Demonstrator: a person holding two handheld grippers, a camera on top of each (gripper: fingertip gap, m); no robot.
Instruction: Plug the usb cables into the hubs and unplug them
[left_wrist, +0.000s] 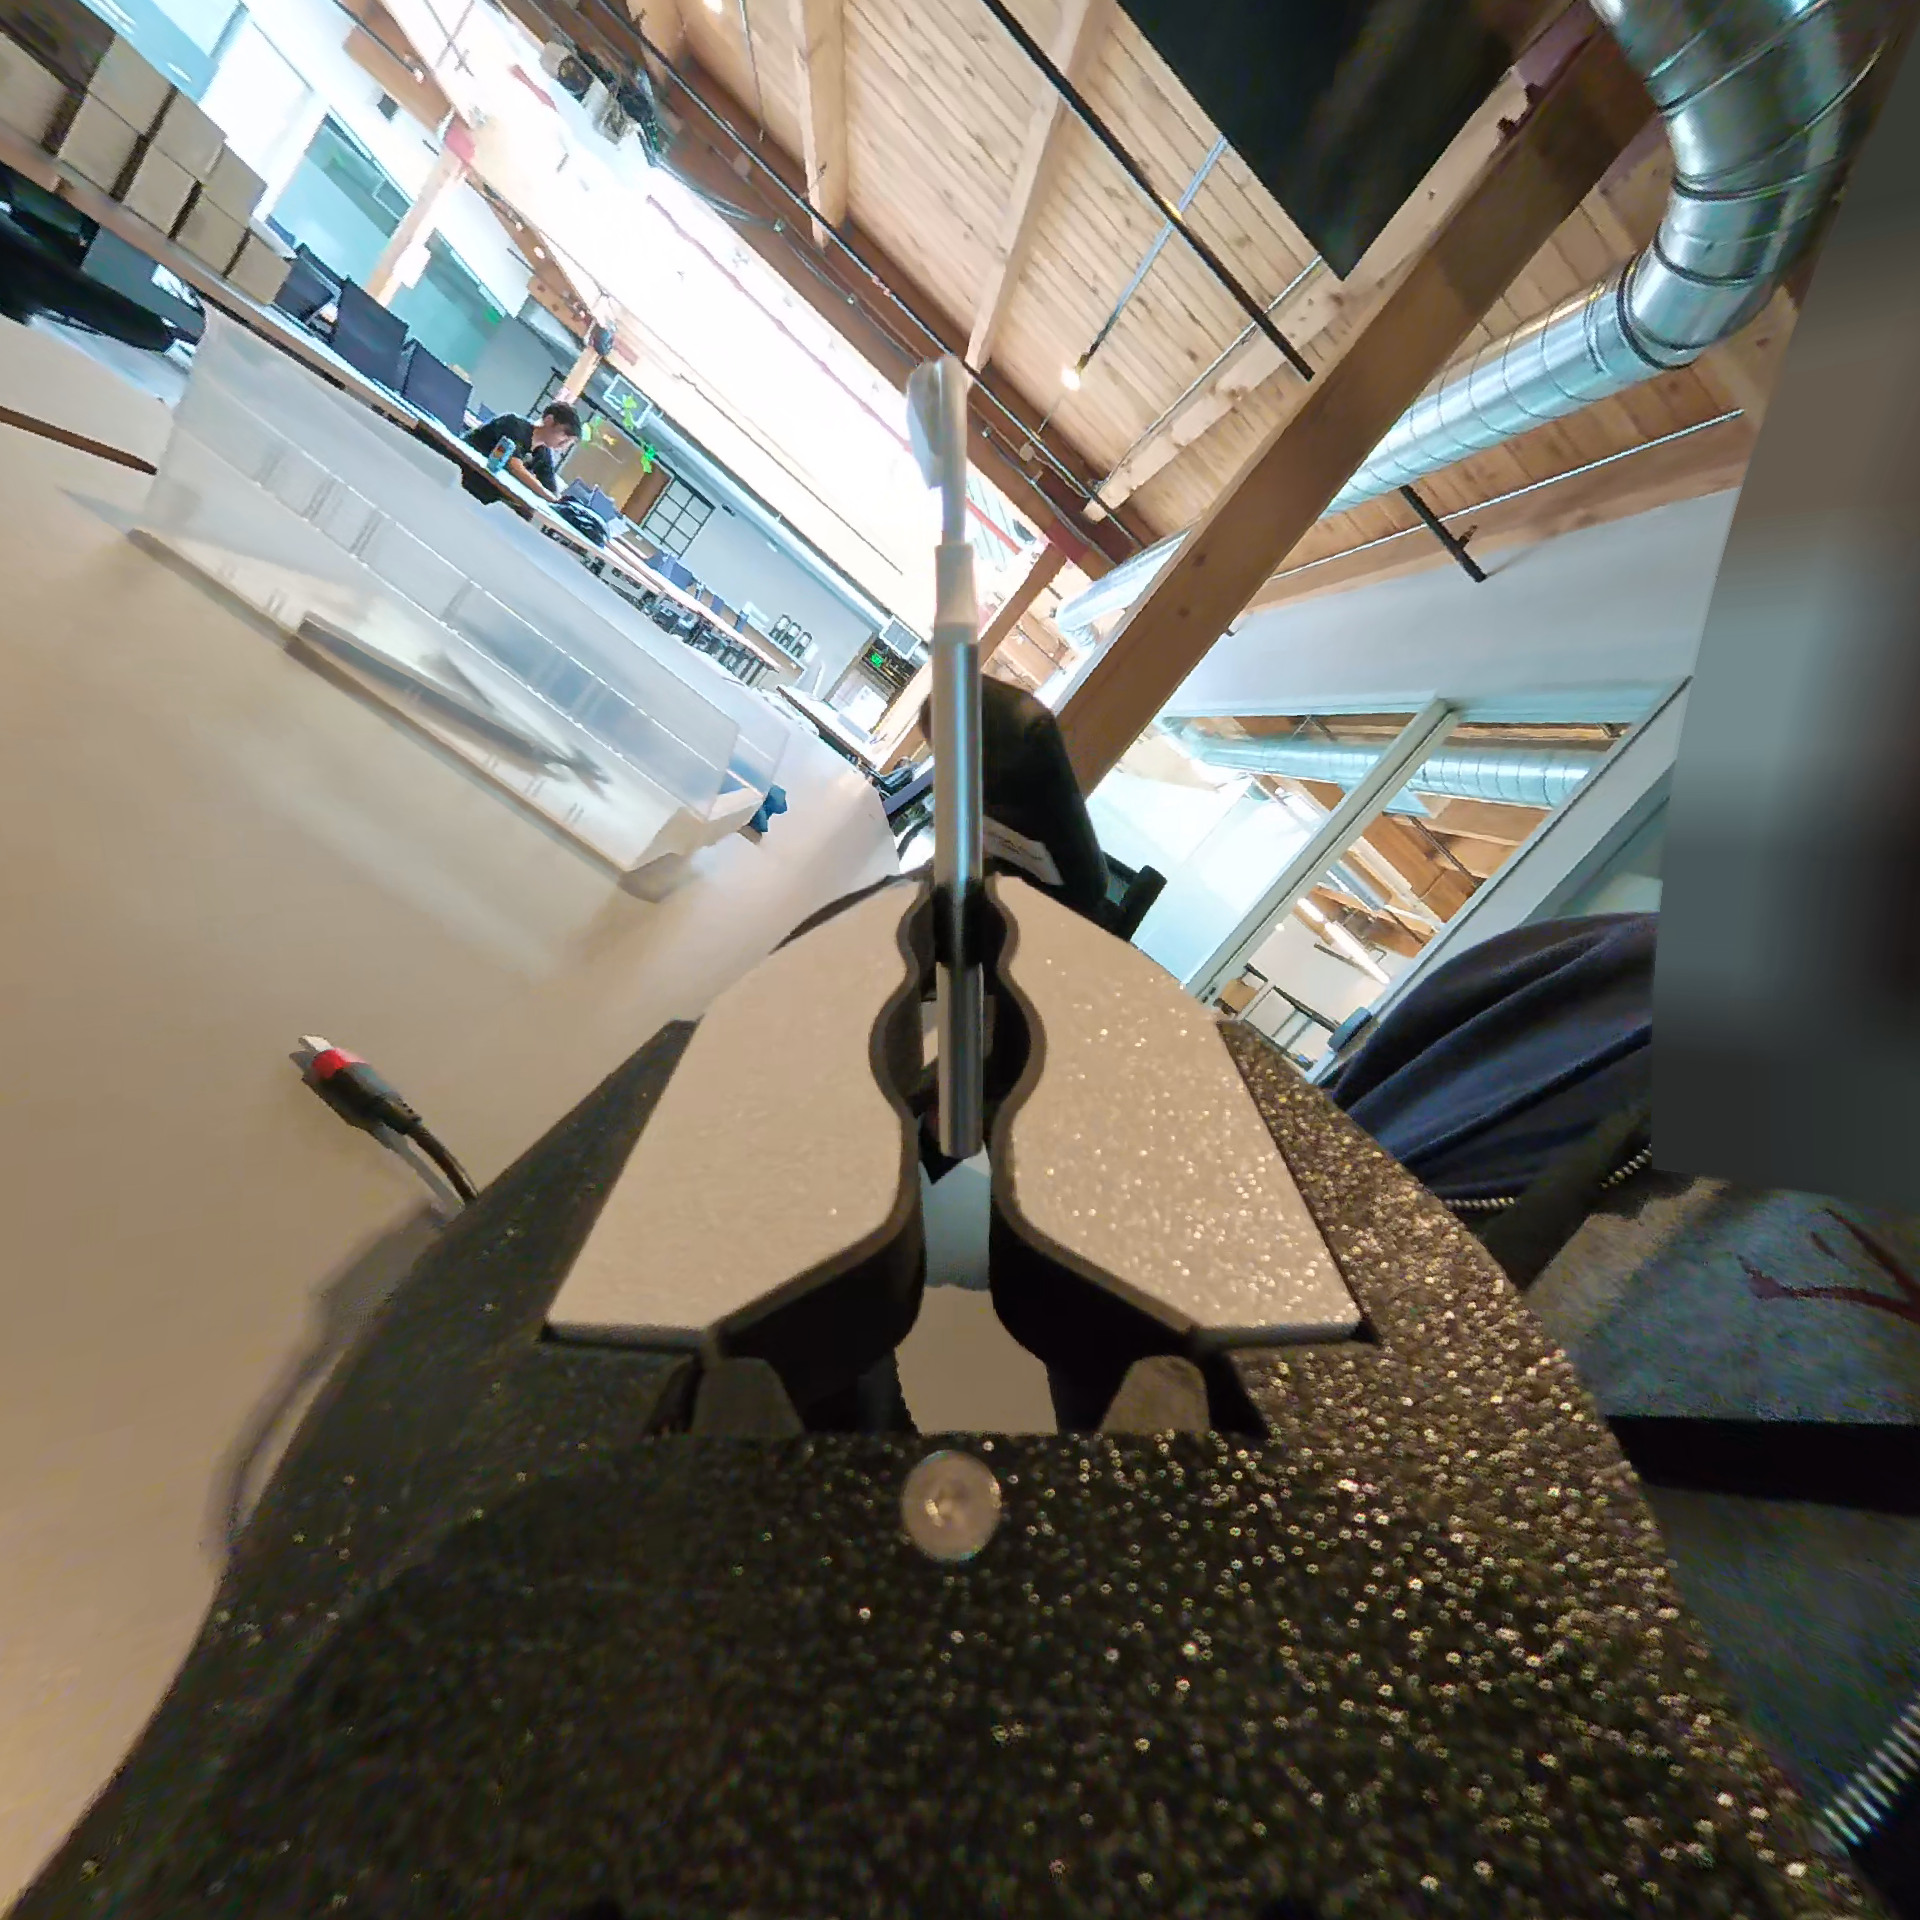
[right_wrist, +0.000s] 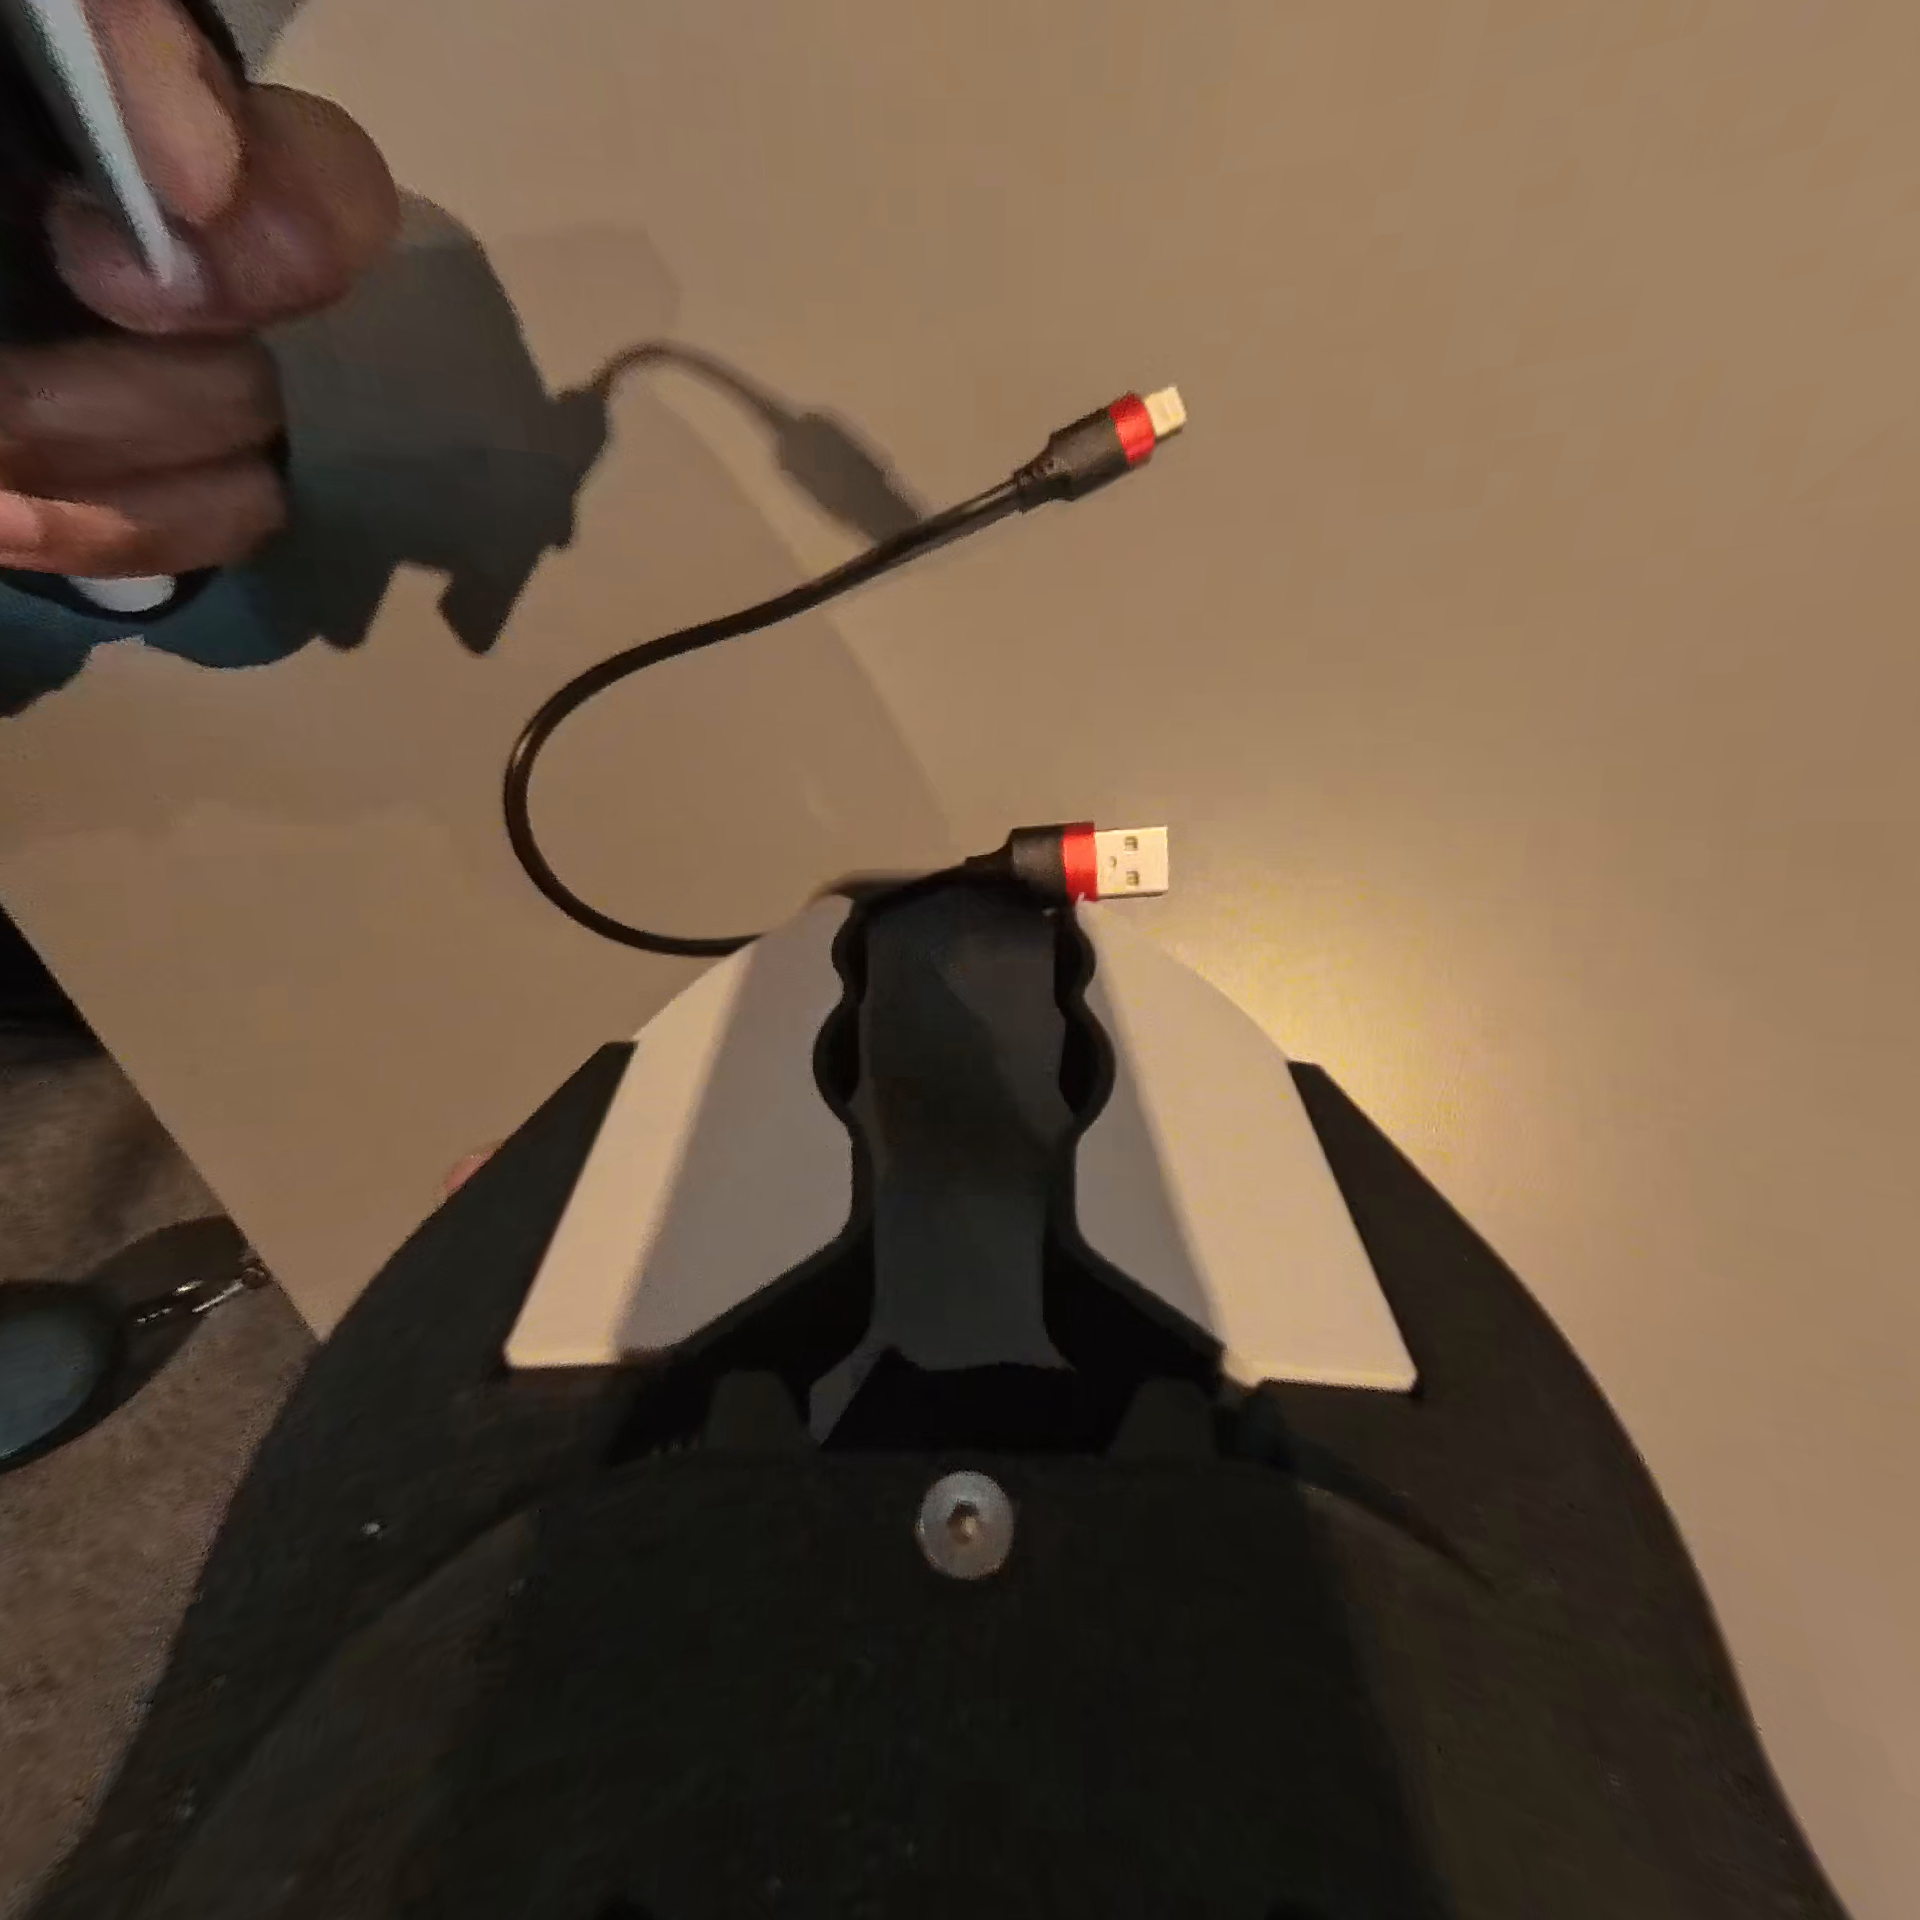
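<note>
The left gripper (left_wrist: 958, 997) is clamping the slim silver USB hub (left_wrist: 957, 831) edge-on, raised. The right gripper (right_wrist: 961, 914), jaws apart, is hovering just behind the USB-A plug (right_wrist: 1127, 862), lying crosswise on the tabletop (right_wrist: 1455, 520).

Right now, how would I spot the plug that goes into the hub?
Look at the beige table. A short black cable curls there. At the open right claw lies its USB plug, wide, flat metal behind a red collar; the far plug has a small pale tip.
</note>
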